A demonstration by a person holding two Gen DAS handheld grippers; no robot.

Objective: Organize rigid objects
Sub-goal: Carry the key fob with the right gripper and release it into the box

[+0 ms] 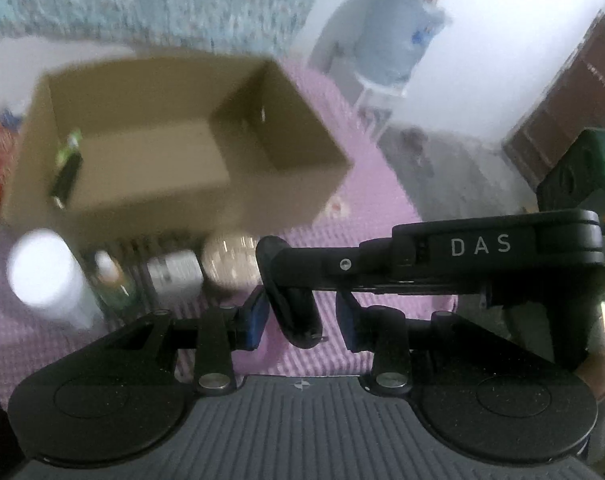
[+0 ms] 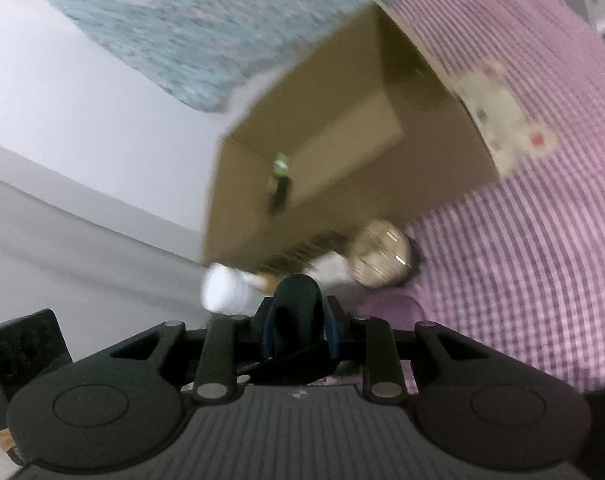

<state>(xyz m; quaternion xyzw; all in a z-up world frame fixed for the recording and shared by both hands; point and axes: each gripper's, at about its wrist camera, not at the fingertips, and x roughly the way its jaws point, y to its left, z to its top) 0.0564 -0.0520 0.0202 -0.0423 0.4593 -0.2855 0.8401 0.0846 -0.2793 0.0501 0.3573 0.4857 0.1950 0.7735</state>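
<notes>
I count one open cardboard box (image 1: pixel 150 152), one green-and-black item (image 1: pixel 67 168) inside it, one white-capped container (image 1: pixel 42 272), one small dropper-style bottle (image 1: pixel 112 276), one white labelled jar (image 1: pixel 176 274), one round beige jar (image 1: pixel 230 260), all blurred

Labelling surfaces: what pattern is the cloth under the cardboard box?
Pink-and-white gingham check cloth, clearest in the right wrist view.

Soft, even indoor light; heavy motion blur beyond the near rig.

Gripper bodies at bottom sharp in both views; cardboard box (image 1: pixel 174 148), white bottle (image 1: pixel 42 276) and pink checked cloth (image 2: pixel 522 260) smeared. Brightest on white wall (image 1: pixel 502 52), slightly washed out. Shadows faint, deepest inside box. Strong fisheye bending, dark vignette at corners. Small green glow at right edge, left wrist view.
</notes>
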